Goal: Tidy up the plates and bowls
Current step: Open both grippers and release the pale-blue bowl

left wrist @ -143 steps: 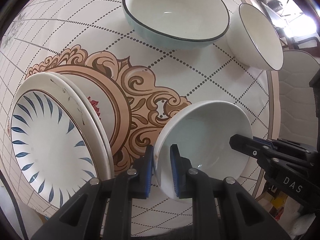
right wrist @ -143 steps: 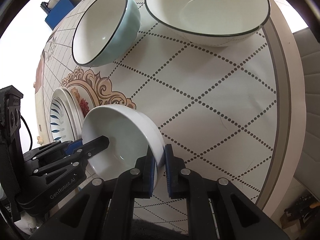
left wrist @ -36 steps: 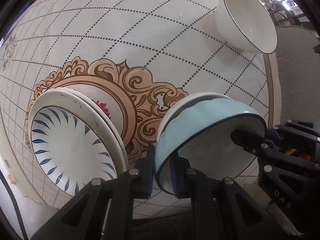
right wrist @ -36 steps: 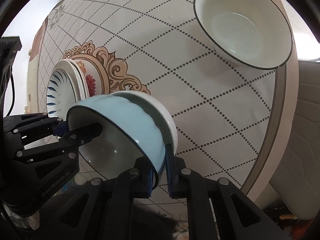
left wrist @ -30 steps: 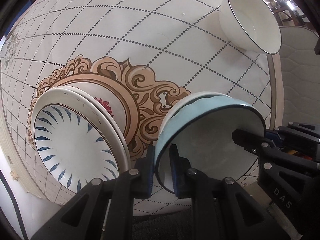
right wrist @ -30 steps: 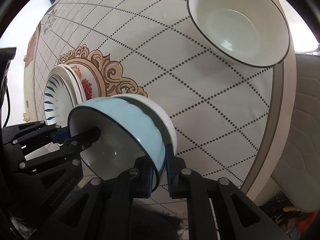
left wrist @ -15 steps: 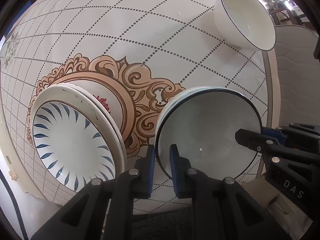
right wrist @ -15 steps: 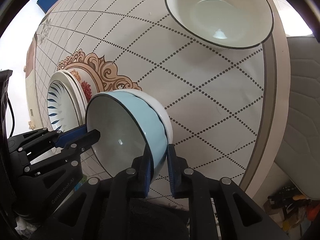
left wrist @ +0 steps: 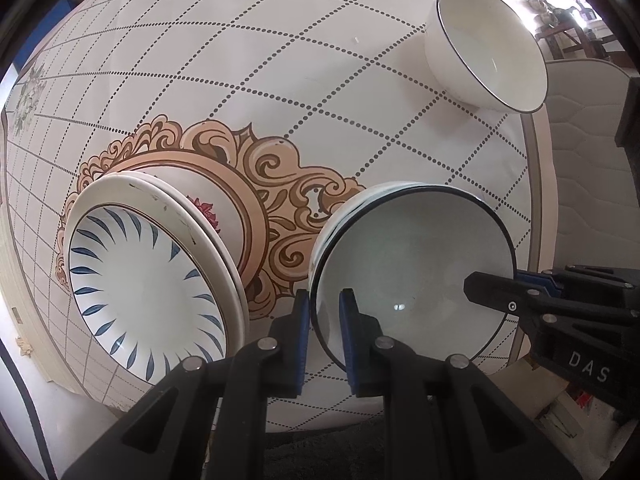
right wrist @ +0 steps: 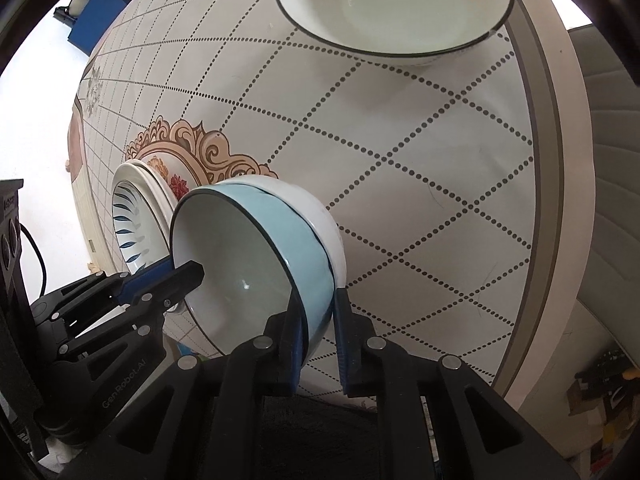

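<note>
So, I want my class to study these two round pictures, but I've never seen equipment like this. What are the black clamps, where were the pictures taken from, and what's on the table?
No robot here: a person holds a two-fingered clamp in each hand, each with a wide-angle camera looking along its fingers. One picture comes from the left gripper, one from the right gripper.

On the patterned round table lie stacked plates, the top one with blue strokes, and a white bowl with a dark rim standing apart near the edge.

Both grippers straddle opposite sides of the rim of a light blue bowl, nested inside a white bowl. Their jaws look slightly loose, so I cannot tell if they grip.
</note>
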Motion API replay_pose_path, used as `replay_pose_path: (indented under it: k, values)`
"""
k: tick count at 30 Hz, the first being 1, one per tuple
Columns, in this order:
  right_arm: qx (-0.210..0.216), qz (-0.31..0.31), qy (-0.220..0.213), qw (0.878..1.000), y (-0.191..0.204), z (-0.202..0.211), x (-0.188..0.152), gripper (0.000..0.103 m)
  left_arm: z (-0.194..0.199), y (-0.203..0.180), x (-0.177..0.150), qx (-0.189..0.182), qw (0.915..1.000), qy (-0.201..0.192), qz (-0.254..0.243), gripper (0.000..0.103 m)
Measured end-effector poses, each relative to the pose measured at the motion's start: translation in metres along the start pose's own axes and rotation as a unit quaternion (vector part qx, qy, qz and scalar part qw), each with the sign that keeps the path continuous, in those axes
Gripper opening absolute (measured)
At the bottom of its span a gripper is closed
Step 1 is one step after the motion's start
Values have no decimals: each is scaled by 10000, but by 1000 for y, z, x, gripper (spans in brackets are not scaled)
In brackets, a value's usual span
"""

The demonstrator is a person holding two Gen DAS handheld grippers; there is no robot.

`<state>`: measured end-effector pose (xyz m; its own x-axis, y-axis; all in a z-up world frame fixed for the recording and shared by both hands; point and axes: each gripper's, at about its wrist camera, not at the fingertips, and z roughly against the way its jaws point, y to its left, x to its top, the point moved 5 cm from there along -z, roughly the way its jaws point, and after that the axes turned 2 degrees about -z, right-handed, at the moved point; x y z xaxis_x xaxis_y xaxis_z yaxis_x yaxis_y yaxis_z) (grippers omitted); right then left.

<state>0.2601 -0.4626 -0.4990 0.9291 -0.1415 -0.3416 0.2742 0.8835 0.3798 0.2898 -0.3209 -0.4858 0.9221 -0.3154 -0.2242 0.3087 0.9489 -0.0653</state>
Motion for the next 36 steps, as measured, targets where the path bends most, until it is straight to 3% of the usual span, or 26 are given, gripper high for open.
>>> replay_pose_path:
  k: [7,11,13,26,29,30,32,33,34,36]
  values:
    - [-182,165,-104,9996,9,8,-6,19,-12,9,-2,-59,9999,84,123,14]
    - [-274,272,-324,9987,10,8,-7,16,-5,10,-3,-234,9995,-47,215,13]
    - [-315,342,-396,9981,11,7,-8,15,2,14,-4,-146,9996,-165,201,13]
    - [-102,316,-349,9988,5,4,-6,15,12,7,0,-51,9998,-173,131,13]
    - [72,315,-308,9990,4,12,-9,17,25,13,-3,133,9994,-288,133,13]
    - [106,336,-340,9988,3,17,-10,19,31,15,-4,173,9992,-329,134,13]
    - [56,357,-555,9978,-1,33,-11,38,47,21,-5,87,9988,-444,201,14]
    - [55,355,-668,9971,-4,42,-10,54,55,24,-4,55,9984,-515,245,16]
    - [41,341,-798,9962,-8,52,-8,64,63,25,-2,-2,9978,-599,291,19]
    - [18,329,-1113,9932,-16,70,0,70,76,27,8,-152,9964,-732,398,26]
